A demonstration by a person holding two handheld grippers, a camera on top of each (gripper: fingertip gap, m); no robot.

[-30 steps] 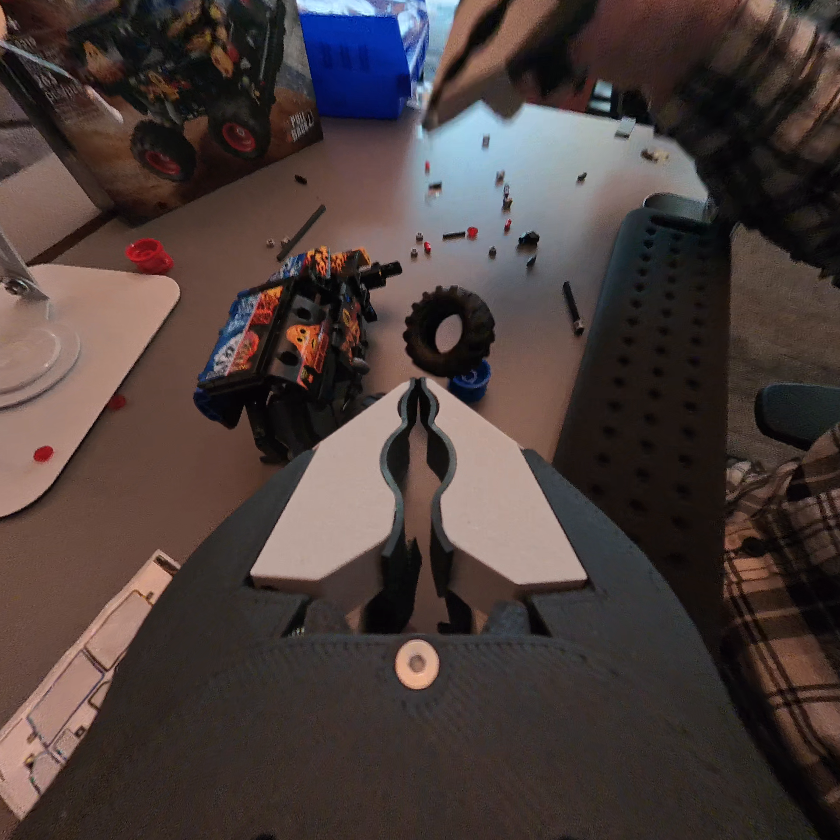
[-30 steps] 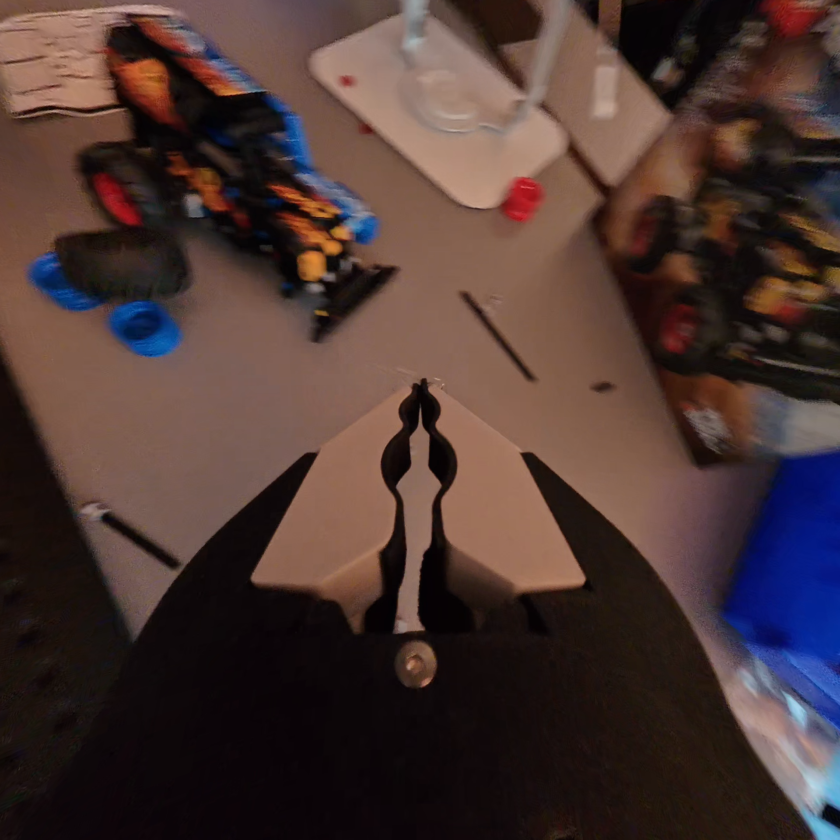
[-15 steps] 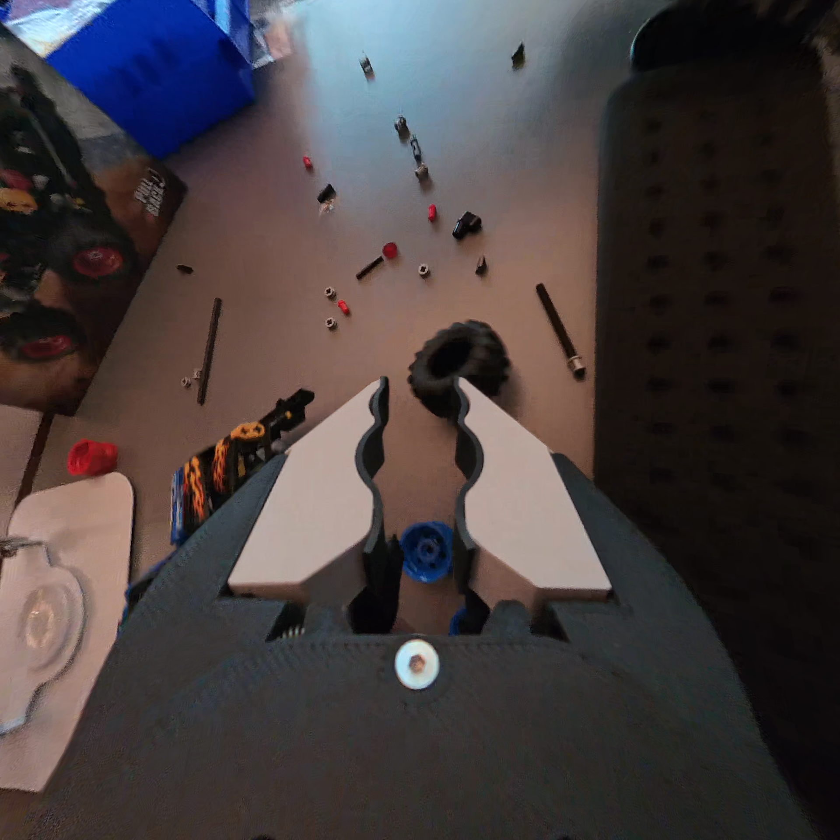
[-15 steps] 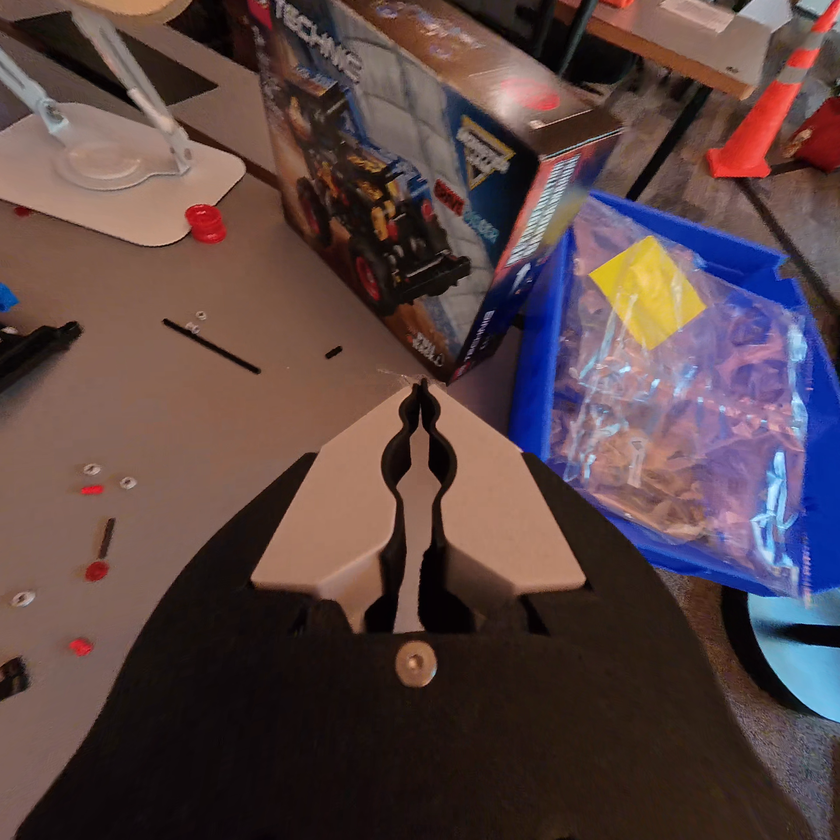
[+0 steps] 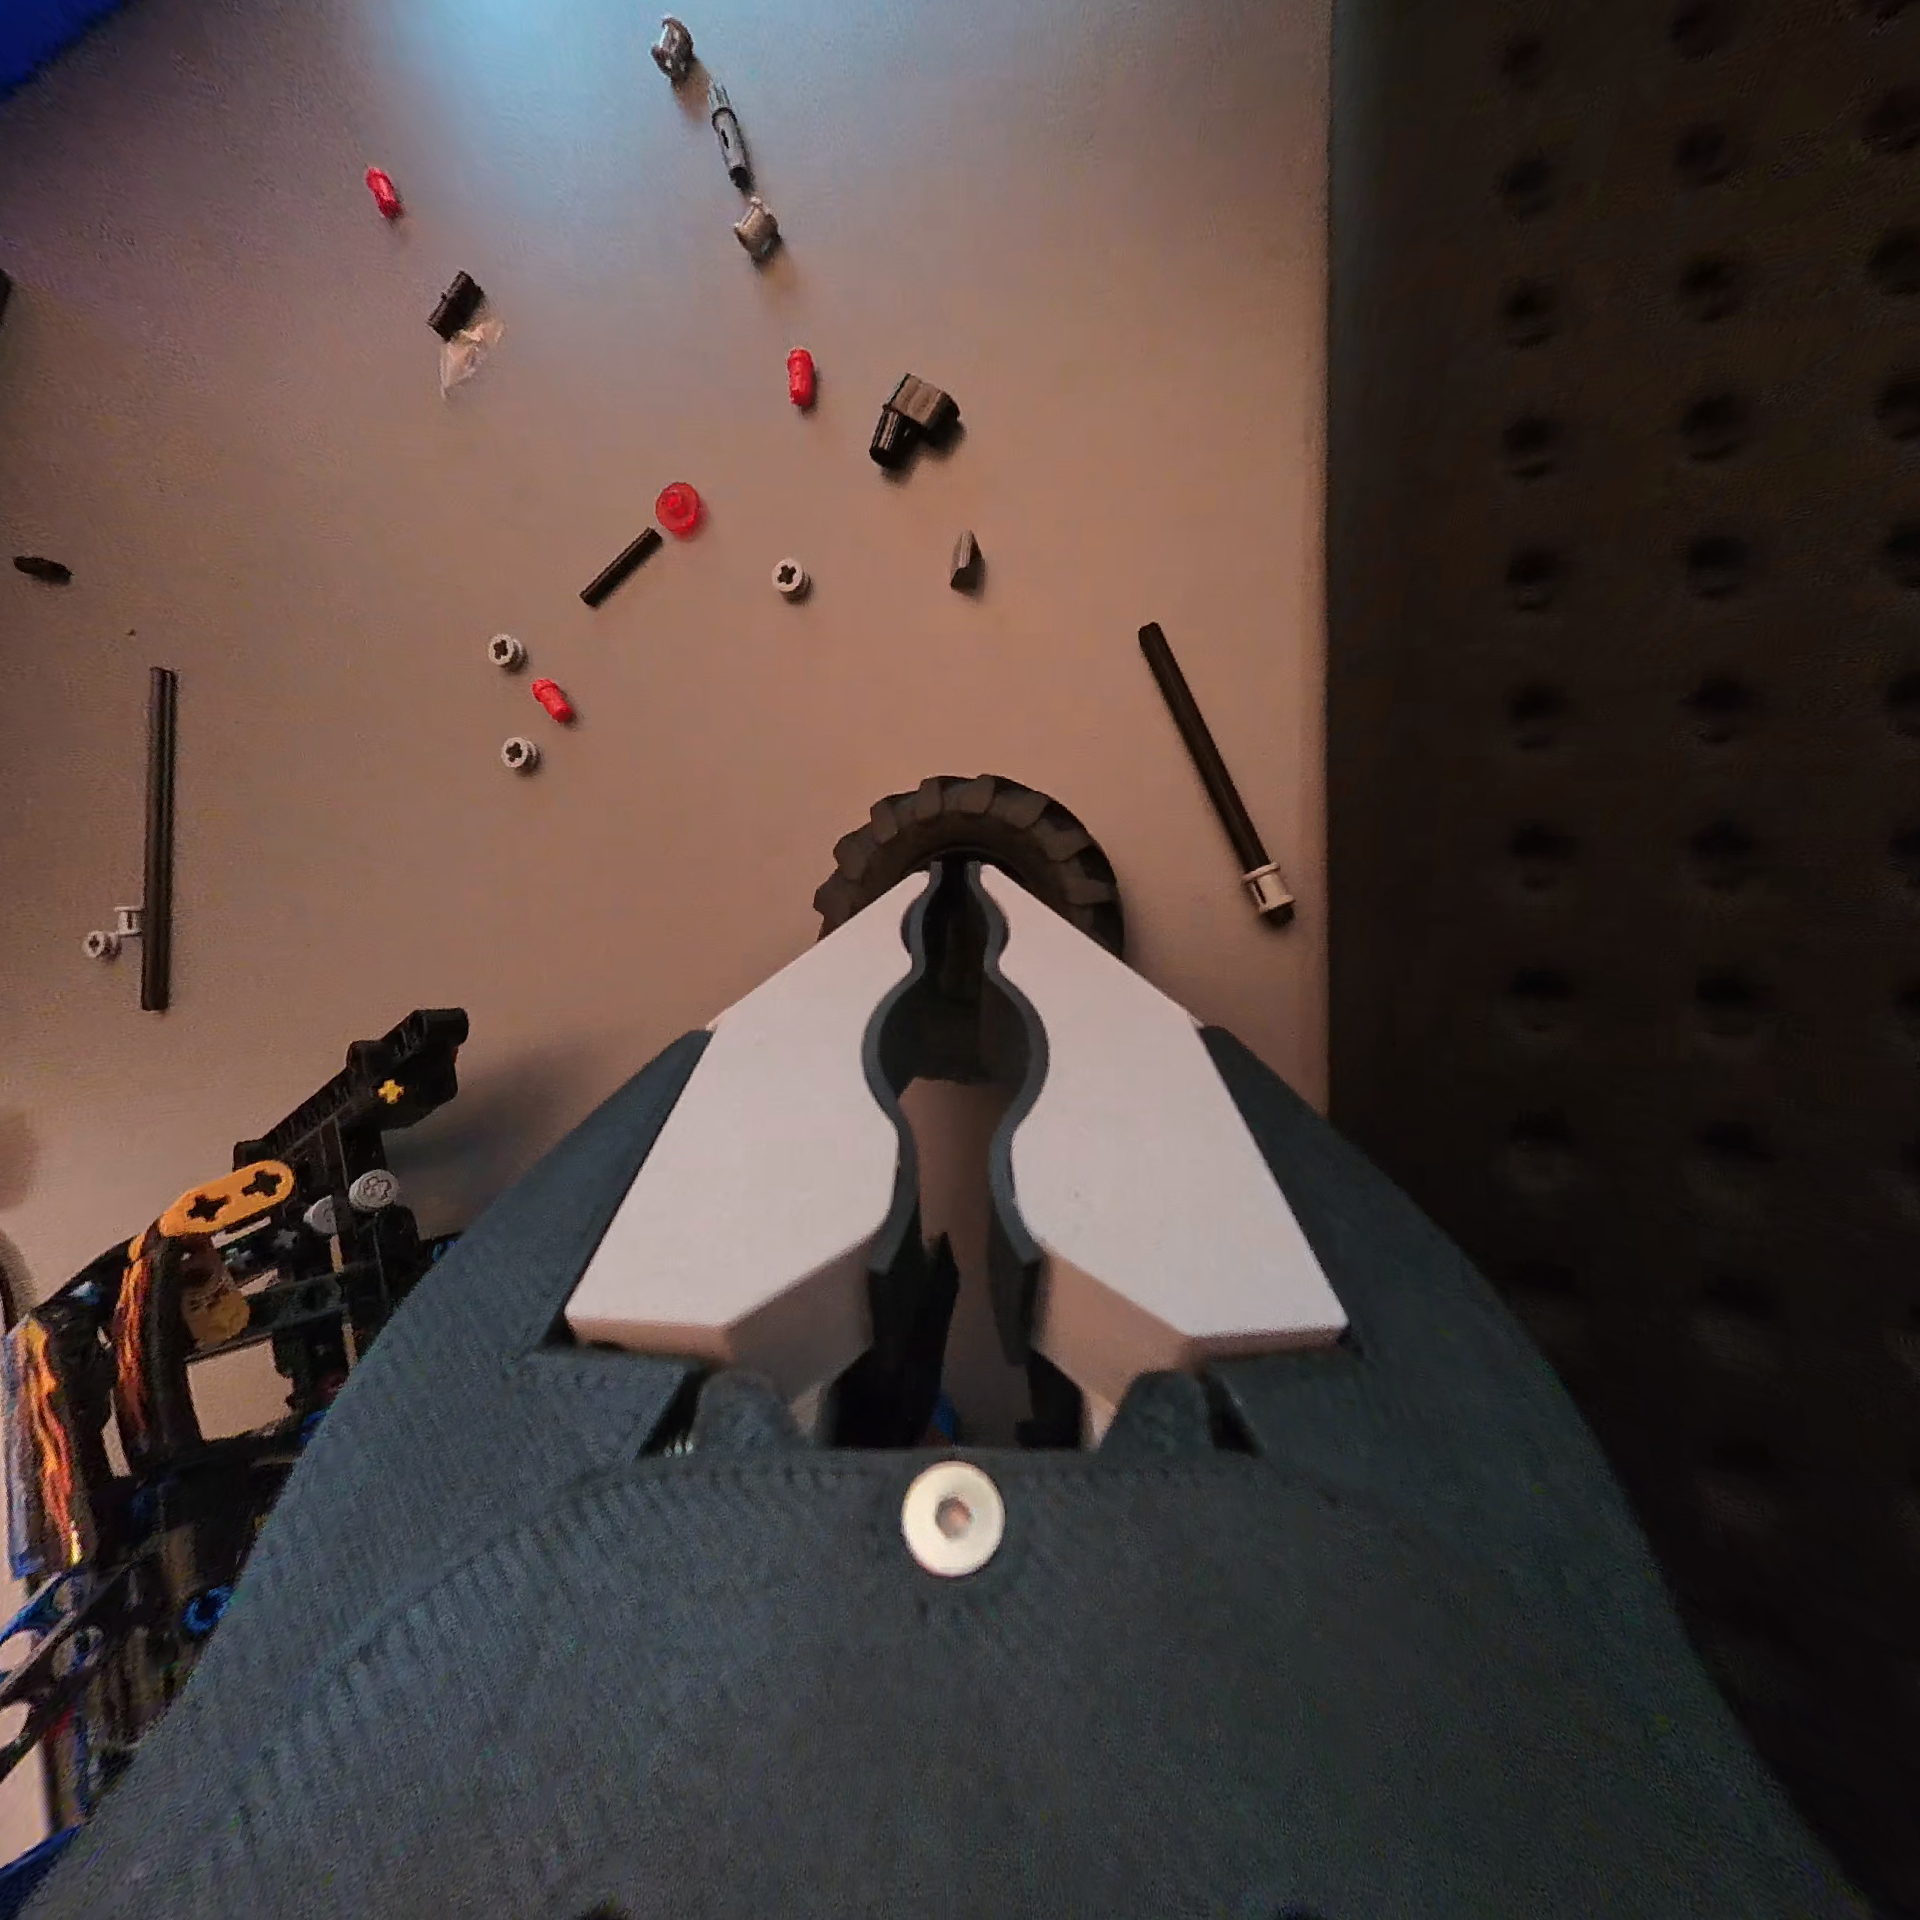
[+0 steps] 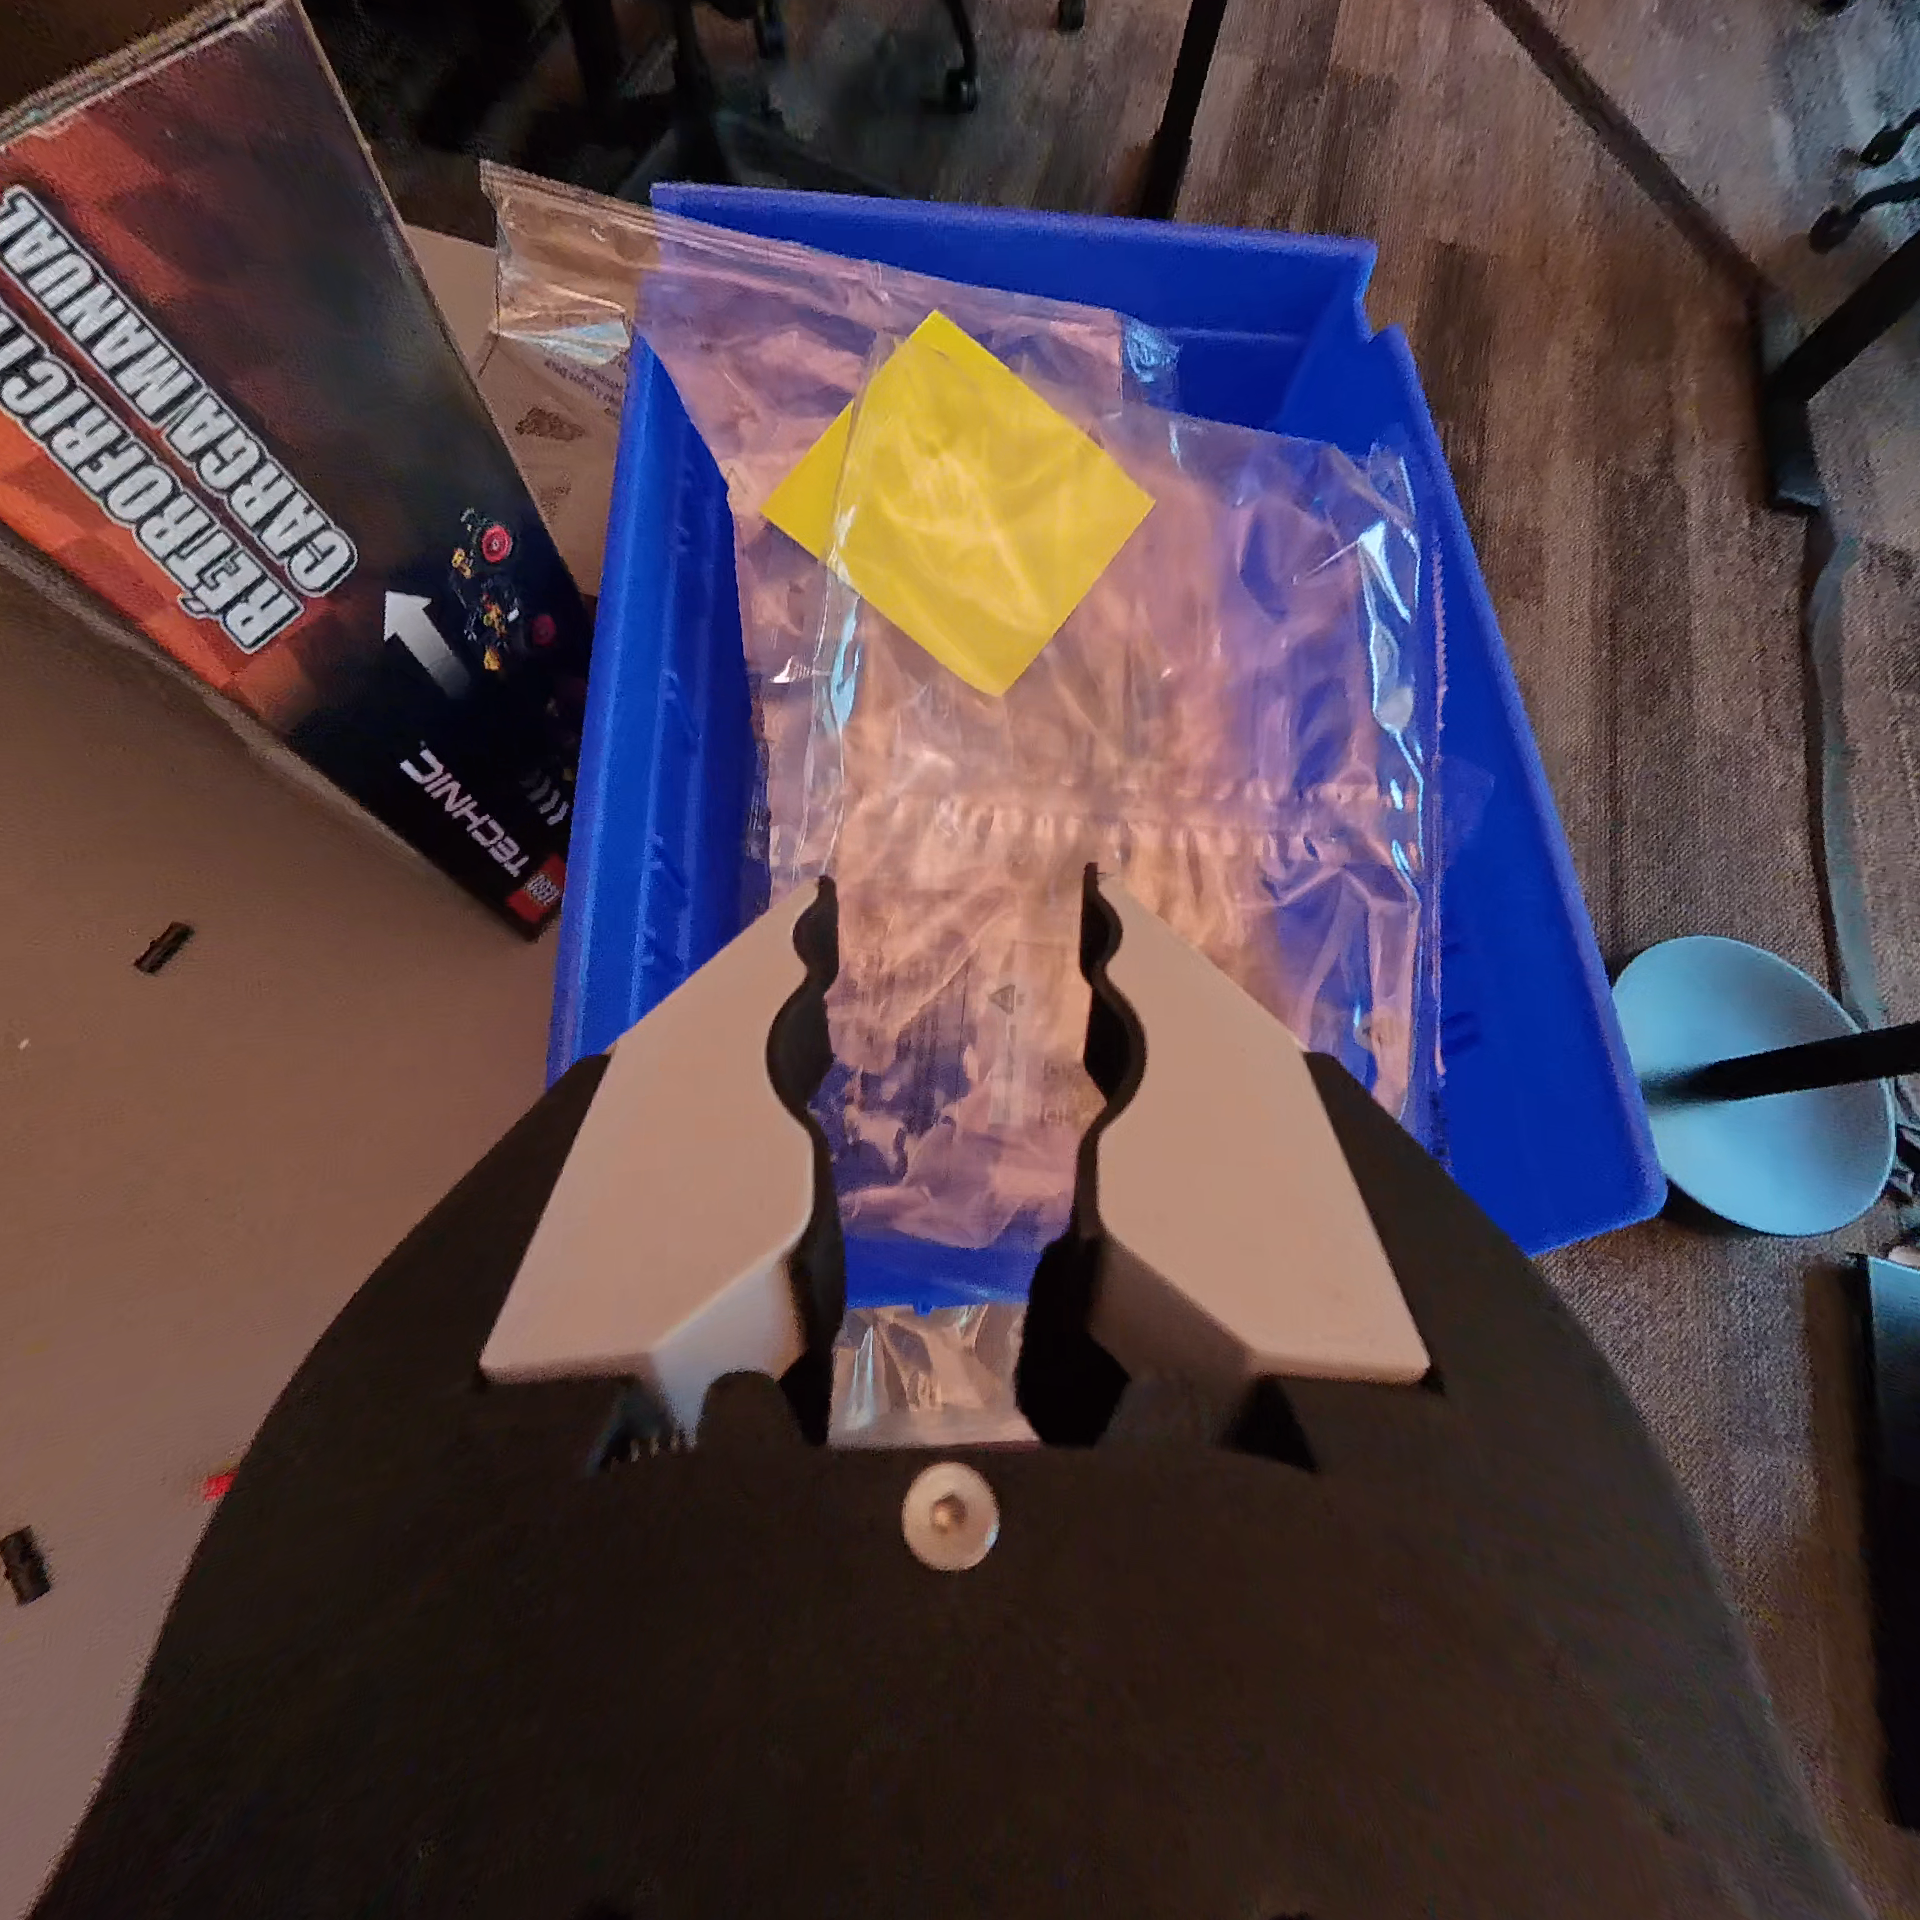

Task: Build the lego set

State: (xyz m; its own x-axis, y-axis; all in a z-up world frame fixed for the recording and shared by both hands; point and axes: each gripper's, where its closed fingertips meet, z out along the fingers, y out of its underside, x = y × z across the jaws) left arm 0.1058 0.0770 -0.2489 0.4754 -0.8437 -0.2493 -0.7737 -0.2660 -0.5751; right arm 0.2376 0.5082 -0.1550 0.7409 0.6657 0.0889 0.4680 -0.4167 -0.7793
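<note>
Tyre [image 5: 971, 821] amid pins [image 5: 800, 376] (scattered)

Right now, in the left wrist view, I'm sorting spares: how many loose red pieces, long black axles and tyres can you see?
Red pieces: 4
Long black axles: 2
Tyre: 1
Total: 7

The counter [image 5: 935, 260] is a plain grey-tan slab under dim, warm light, with a cooler bluish glow at its far edge. Along its right side runs a dark perforated panel [image 5: 1621, 727] — possibly a chair back. Beyond, wood-look flooring [image 6: 1558, 208], dark furniture legs [image 6: 1179, 94], and a pale round stand base [image 6: 1756, 1091] — on the right.
</note>
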